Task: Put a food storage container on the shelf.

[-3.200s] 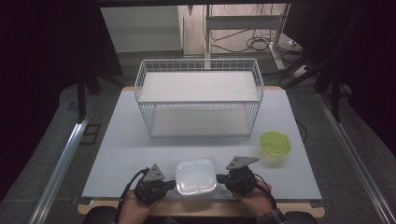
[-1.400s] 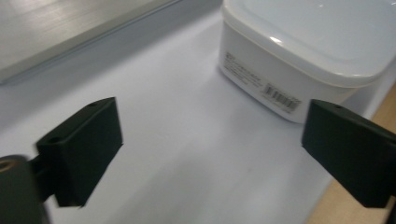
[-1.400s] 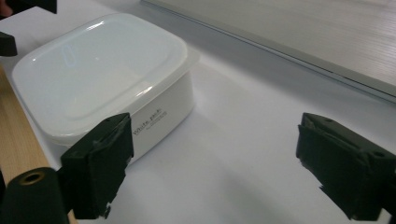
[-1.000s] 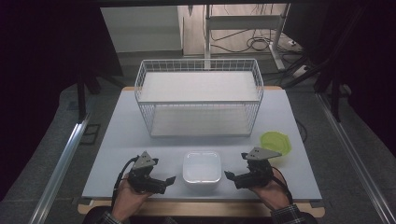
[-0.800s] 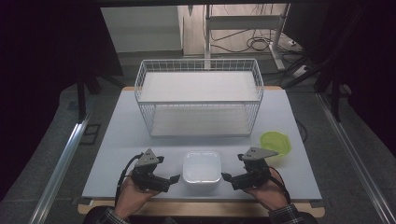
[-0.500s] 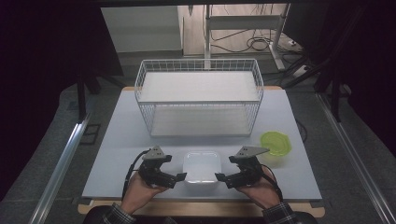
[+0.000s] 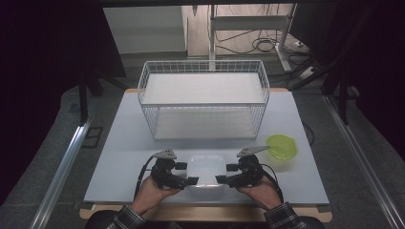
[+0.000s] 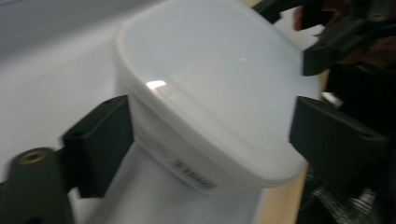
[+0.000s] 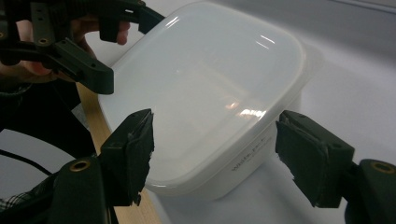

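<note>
- Two grippers flank one white lidded container (image 7: 206, 170) at the bottom centre of the high view, the left gripper (image 7: 184, 173) at its left side and the right gripper (image 7: 228, 174) at its right.
- The container sits on the pale table (image 7: 119, 143), close to the near wooden edge (image 7: 205, 213); little table is left between it and that edge.
- In the left gripper view the container (image 8: 210, 93) lies between the jaws, which have just been closing; one jaw looks to touch the wall, the other stands just off the lid's rim, so it is not clamped.
- In the right gripper view the jaws have just been closing too, with the container (image 9: 205, 93) between them and a gap on each side: released, nothing gripped.
- Above the container, at frame centre, runs an open strip of table up to a white wire basket (image 7: 203, 98).
- A lime-green bowl (image 7: 282, 146) rests at the right, near the right gripper and apart from the container.
- The left half of the table is bare, bounded by a metal rail (image 7: 64, 167) at lower left.
</note>
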A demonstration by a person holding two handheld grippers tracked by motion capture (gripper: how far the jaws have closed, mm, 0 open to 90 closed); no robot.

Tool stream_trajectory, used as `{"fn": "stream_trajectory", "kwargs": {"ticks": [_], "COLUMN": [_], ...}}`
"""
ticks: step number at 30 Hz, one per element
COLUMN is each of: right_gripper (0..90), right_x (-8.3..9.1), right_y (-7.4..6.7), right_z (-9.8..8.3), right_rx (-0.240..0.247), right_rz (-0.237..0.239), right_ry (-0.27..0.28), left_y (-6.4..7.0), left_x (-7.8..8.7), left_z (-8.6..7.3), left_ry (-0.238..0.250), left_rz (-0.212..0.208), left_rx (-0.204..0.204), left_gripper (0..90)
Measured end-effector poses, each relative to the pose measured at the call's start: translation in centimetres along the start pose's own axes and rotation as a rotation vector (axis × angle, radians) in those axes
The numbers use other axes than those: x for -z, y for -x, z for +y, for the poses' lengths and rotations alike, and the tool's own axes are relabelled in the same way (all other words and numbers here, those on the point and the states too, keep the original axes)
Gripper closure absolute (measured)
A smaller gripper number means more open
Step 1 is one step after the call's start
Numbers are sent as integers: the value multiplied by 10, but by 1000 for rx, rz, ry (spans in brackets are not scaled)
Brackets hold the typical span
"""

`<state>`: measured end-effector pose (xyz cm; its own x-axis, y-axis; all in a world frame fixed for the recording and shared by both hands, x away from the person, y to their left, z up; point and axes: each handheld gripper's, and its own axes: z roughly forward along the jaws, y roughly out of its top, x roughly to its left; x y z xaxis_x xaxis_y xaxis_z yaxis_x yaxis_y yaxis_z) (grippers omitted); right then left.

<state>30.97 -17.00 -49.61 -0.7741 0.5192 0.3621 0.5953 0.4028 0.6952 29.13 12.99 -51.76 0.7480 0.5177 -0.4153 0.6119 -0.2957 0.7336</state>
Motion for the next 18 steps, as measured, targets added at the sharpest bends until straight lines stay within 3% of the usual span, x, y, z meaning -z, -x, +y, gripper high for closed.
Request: {"fn": "stream_trajectory", "kwargs": {"ticks": [4, 13, 18], "right_gripper": [336, 520, 587], "right_x": [2, 14, 18], "right_y": [-3, -13, -21], "right_z": [1, -1, -5], "right_rx": [-27, -41, -69], "right_rz": [-9, -53, -76], "right_ry": [-25, -21, -16], "left_y": [3, 14, 18], "left_x": [3, 13, 20], "left_z": [-1, -6, -10], "left_ry": [-9, -7, 2], "left_rz": [16, 37, 43], "left_rx": [-4, 21, 70], "left_gripper": [185, 372, 479]}}
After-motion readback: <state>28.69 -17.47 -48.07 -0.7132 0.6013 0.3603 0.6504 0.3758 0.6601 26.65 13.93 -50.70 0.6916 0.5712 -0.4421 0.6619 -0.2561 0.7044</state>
